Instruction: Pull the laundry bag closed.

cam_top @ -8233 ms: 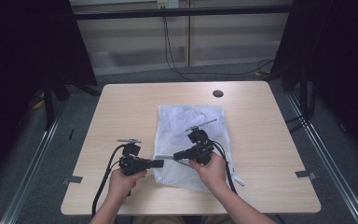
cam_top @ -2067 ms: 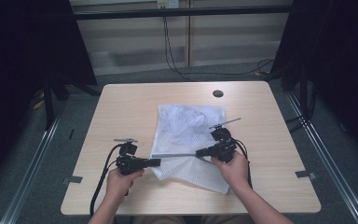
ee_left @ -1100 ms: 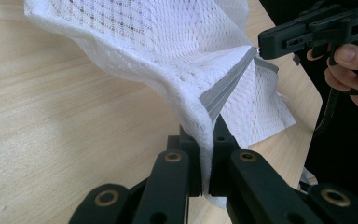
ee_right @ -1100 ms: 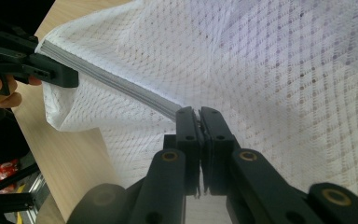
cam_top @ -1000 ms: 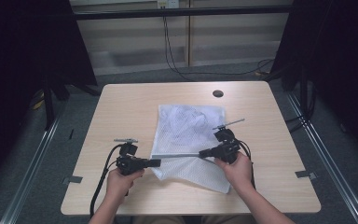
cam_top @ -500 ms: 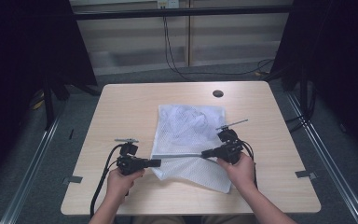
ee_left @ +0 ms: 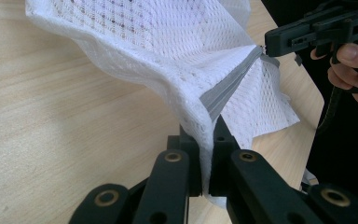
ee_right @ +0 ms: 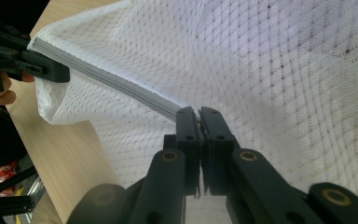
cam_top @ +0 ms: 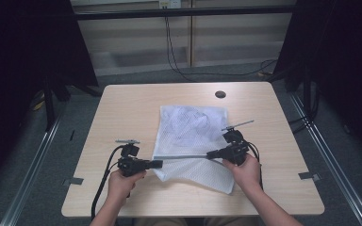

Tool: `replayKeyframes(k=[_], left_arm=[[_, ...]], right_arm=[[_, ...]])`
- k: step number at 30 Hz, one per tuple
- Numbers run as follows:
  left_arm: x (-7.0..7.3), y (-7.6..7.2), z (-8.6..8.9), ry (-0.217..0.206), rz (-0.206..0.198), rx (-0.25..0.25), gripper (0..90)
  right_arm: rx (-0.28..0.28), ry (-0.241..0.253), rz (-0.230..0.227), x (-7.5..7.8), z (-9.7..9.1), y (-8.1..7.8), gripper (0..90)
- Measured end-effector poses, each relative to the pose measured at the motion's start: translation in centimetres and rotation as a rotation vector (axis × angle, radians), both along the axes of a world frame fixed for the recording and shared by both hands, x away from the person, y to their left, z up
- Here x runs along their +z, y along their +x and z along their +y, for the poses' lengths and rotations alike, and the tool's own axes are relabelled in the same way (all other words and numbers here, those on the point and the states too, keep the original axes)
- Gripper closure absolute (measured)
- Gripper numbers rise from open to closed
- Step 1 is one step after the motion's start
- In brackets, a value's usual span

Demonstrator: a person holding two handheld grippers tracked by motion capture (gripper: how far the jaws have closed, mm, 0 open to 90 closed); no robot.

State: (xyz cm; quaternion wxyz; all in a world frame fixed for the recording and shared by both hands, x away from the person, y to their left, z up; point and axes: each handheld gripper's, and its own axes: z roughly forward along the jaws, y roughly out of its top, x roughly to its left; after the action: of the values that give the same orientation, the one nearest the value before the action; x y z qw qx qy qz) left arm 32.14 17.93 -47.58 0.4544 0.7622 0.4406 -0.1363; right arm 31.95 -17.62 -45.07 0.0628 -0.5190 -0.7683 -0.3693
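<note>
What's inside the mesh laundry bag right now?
Through the white mesh laundry bag, the high view shows pale crumpled folds bunched toward the far end, apparently fabric. What it is cannot be told. The grey zipper is stretched between the left gripper and right gripper, both clamped shut.

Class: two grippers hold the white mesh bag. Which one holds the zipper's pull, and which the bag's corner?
The right gripper pinches the zipper pull; the left gripper clamps the mesh bag corner.

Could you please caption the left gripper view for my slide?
Left gripper pinches the mesh bag at its grey zipper.
</note>
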Motion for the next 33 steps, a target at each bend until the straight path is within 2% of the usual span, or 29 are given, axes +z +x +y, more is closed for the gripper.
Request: replayKeyframes(k=[17, 22, 24, 33], left_arm=[[0.0, 0.1, 0.2, -0.001, 0.006, 0.006, 88.4], [0.0, 0.0, 0.2, 0.001, 0.006, 0.011, 88.4], [0.0, 0.1, 0.3, 0.000, 0.005, 0.008, 88.4], [0.0, 0.0, 0.2, 0.001, 0.012, 0.013, 88.5]], right_arm=[[-0.012, -0.007, 0.010, 0.0, -0.7, -0.1, 86.7], [-0.014, -0.015, -0.003, 0.0, -0.9, -0.1, 86.7], [-0.024, -0.018, 0.008, 0.0, -1.1, -0.1, 86.6], [-0.022, -0.017, 0.000, 0.0, -1.6, -0.2, 86.7]])
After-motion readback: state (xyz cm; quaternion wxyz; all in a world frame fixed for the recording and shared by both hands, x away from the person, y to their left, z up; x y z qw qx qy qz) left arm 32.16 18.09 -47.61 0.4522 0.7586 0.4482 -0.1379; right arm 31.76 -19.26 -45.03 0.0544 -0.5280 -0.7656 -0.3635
